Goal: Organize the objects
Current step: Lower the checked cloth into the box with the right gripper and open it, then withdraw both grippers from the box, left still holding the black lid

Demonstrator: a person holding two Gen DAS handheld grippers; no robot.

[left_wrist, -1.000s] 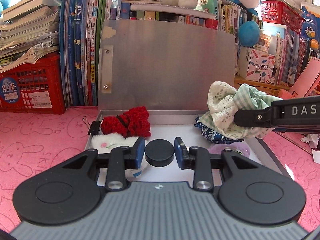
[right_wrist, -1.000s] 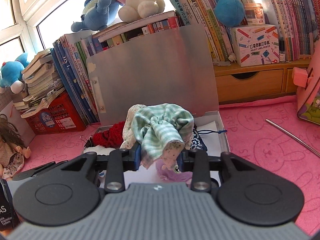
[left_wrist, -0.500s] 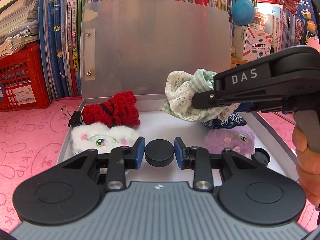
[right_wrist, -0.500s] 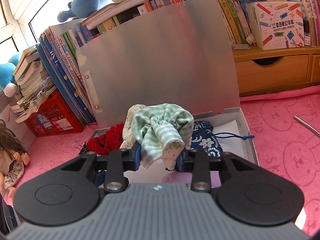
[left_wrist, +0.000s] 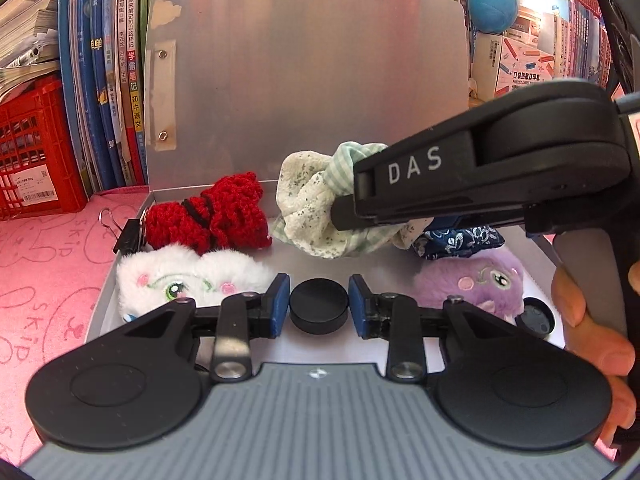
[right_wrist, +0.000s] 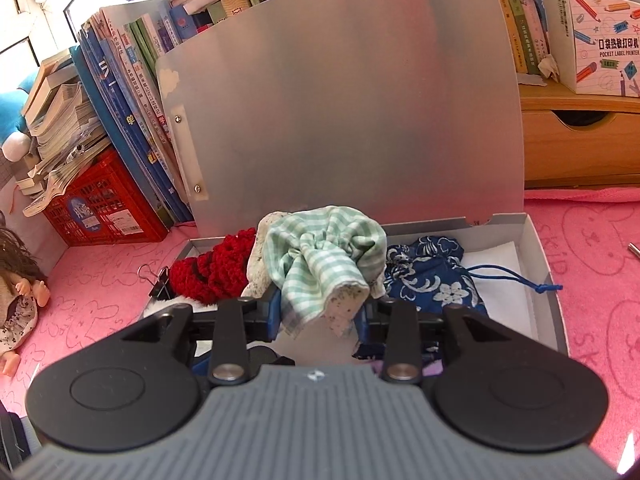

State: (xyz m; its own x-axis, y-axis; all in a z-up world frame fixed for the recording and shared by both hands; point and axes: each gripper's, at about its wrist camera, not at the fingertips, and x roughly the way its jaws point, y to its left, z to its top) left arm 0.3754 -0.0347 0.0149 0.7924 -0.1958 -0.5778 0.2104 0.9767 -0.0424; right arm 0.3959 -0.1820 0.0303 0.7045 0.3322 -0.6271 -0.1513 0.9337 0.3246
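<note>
Both tools lowered: left tool [left_wrist: 319, 306] grips puck [left_wrist: 319, 309]; right tool [right_wrist: 319, 314] clamps scrunchie [right_wrist: 320, 256].

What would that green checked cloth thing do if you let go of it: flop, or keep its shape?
Probably flop. The green checked cloth bundle already droops in loose folds over the right tool, so it looks soft and limp. It seems light, puffy rather than dense, and should land quietly in the grey box. It's unlikely to roll or break.

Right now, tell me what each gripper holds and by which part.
Left gripper: a black round disc, clamped across its rim. Right gripper: a green checked scrunchie, pinched at its lower folds, above the open box.
</note>
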